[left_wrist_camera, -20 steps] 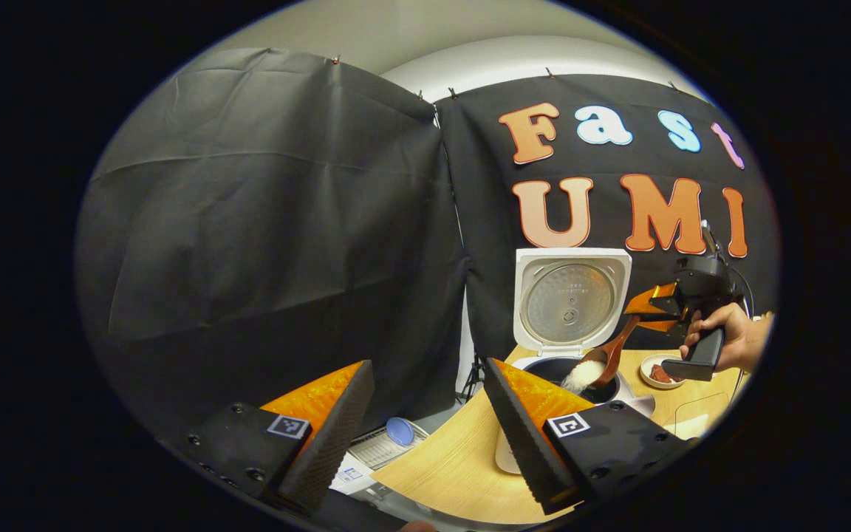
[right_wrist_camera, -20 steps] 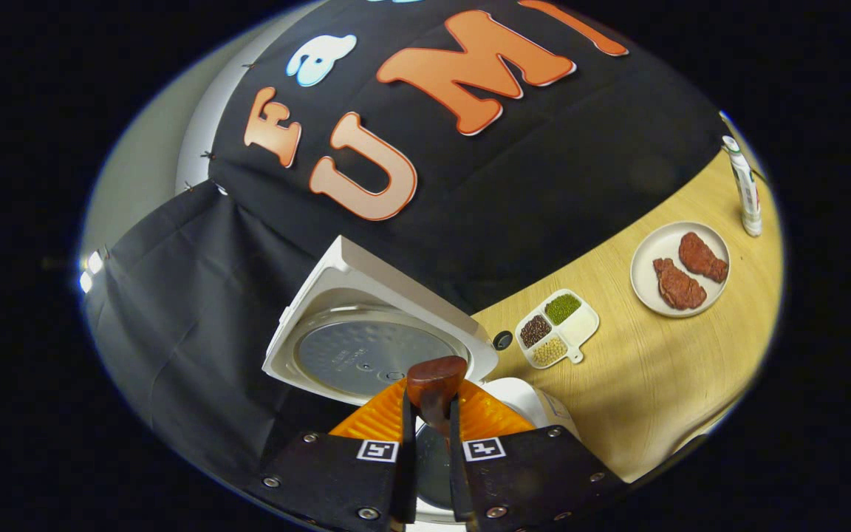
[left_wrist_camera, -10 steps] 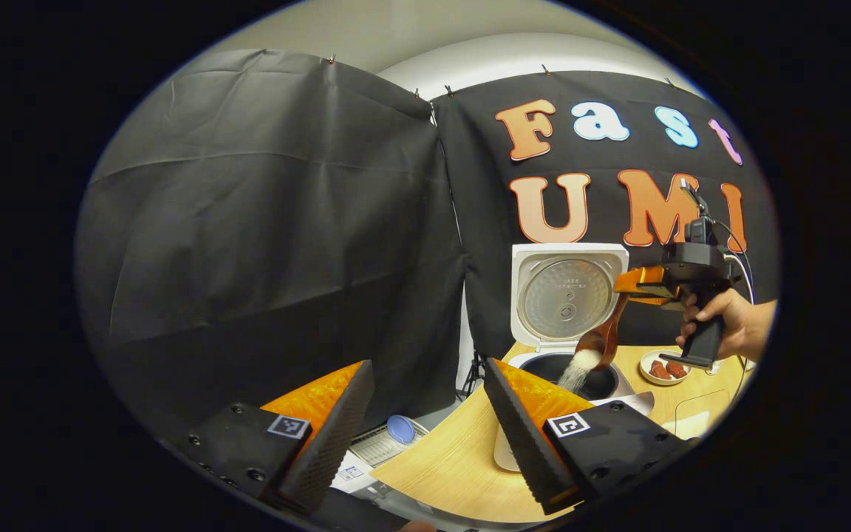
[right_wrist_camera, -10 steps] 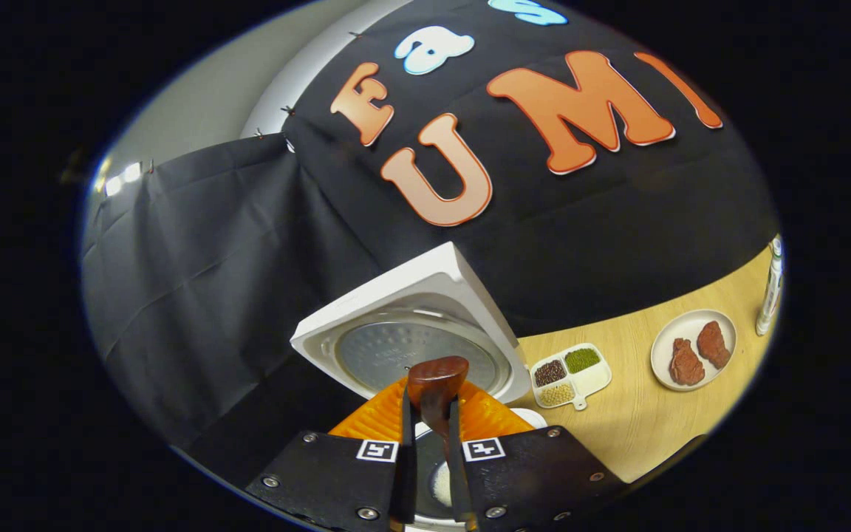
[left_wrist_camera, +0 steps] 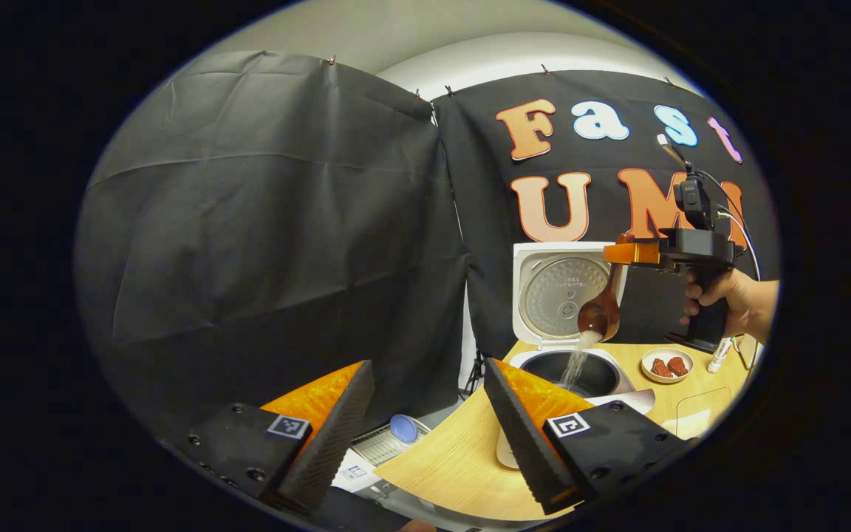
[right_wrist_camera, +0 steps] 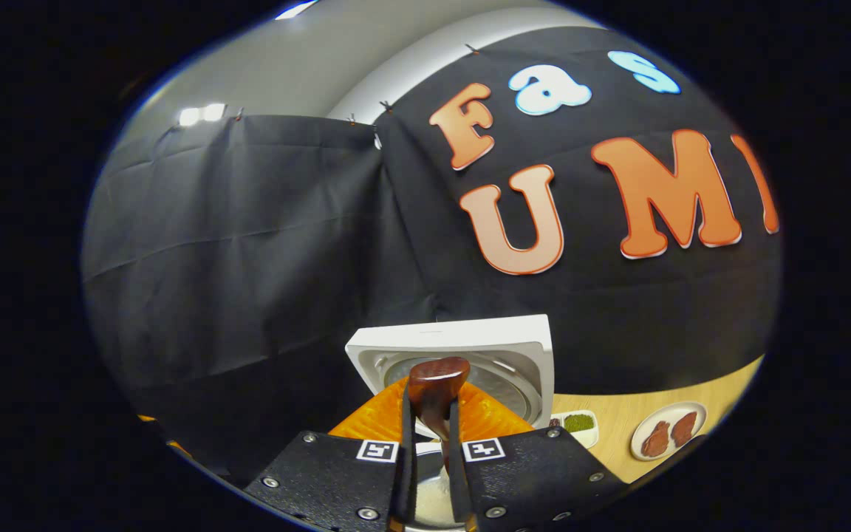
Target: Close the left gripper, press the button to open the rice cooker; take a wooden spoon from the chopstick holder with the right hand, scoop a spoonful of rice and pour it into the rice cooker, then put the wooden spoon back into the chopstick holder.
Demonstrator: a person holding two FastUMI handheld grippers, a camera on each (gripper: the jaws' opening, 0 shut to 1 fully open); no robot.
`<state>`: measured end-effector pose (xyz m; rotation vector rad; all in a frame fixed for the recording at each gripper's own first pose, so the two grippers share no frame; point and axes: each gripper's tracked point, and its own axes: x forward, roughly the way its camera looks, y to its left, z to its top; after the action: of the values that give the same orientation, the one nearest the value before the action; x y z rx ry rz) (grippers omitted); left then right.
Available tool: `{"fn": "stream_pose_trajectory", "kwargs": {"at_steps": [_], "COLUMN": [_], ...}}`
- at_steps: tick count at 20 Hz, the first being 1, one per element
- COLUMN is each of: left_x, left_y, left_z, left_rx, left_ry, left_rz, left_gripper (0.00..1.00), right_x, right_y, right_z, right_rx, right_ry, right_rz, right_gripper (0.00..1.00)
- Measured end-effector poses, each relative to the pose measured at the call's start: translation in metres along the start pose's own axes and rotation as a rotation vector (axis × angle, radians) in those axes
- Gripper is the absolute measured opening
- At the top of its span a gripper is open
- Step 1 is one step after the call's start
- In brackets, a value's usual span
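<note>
Black cloth behind, rice cooker (left_wrist_camera: 569, 347) lid-up on bench (left_wrist_camera: 455, 465); my right claw (right_wrist_camera: 425, 414) pinches the wooden spoon (left_wrist_camera: 600, 314) tipped above its pot so rice (left_wrist_camera: 577, 362) falls in, left claw (left_wrist_camera: 425, 414) spread, parked clear.

A pale wooden desk (left_wrist_camera: 455, 465) fills the lower right, and on it a small round white plate (left_wrist_camera: 666, 365) carries two reddish-brown pieces of meat (left_wrist_camera: 668, 366), with a slim white bottle (left_wrist_camera: 718, 355) upright just beside it. From the other side the same plate (right_wrist_camera: 668, 430) sits near a white divided dish (right_wrist_camera: 578, 425) whose one visible compartment holds green grains. Below the desk's edge, off to the left, a round blue lid (left_wrist_camera: 402, 428) lies on a pale flat tray (left_wrist_camera: 380, 445).
</note>
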<state>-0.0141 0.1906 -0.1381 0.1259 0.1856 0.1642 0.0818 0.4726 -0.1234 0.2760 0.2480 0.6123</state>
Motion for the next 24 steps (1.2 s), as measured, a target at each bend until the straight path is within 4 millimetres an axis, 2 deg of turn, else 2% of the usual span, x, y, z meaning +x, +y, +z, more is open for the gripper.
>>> {"fn": "stream_pose_trajectory", "kwargs": {"at_steps": [3, 6, 10, 13, 17, 18, 20, 22, 23, 24], "left_x": [0.0, -0.003, -0.009, -0.014, -0.017, -0.017, -0.018, -0.02, -0.018, -0.017], "left_y": [-0.003, -0.006, -0.008, -0.01, -0.03, -0.036, -0.047, -0.059, -0.067, -0.076], "left_z": [0.0, 0.002, 0.003, 0.011, 0.007, 0.007, 0.009, 0.01, 0.008, 0.006], "left_rx": [0.001, 0.002, 0.013, 0.014, -0.032, -0.037, -0.031, -0.017, -0.007, -0.01], "left_ry": [-0.003, -0.008, -0.022, -0.039, -0.009, -0.004, -0.006, -0.003, 0.01, 0.017], "left_rz": [-0.001, -0.004, 0.001, 0.018, -0.017, -0.022, -0.027, -0.033, -0.038, -0.049], "left_gripper": [1.0, 1.0, 1.0, 1.0, 0.98, 1.0, 0.98, 1.0, 0.98, 1.0], "right_x": [-0.005, -0.01, -0.022, -0.027, -0.055, -0.066, -0.087, -0.109, -0.119, -0.131], "right_y": [0.02, 0.038, 0.047, 0.038, 0.007, 0.002, -0.011, -0.032, -0.046, -0.061], "right_z": [0.013, 0.013, 0.012, 0.017, 0.027, 0.032, 0.039, 0.044, 0.045, 0.047], "right_rx": [-0.131, -0.208, -0.254, -0.2, -0.141, -0.126, -0.086, -0.046, -0.025, -0.007], "right_ry": [-0.05, -0.068, -0.081, -0.067, -0.066, -0.073, -0.081, -0.079, -0.077, -0.076], "right_rz": [0.055, 0.118, 0.157, 0.132, 0.089, 0.081, 0.064, 0.039, 0.018, -0.003], "right_gripper": [0.18, 0.17, 0.17, 0.17, 0.17, 0.17, 0.17, 0.17, 0.14, 0.19]}}
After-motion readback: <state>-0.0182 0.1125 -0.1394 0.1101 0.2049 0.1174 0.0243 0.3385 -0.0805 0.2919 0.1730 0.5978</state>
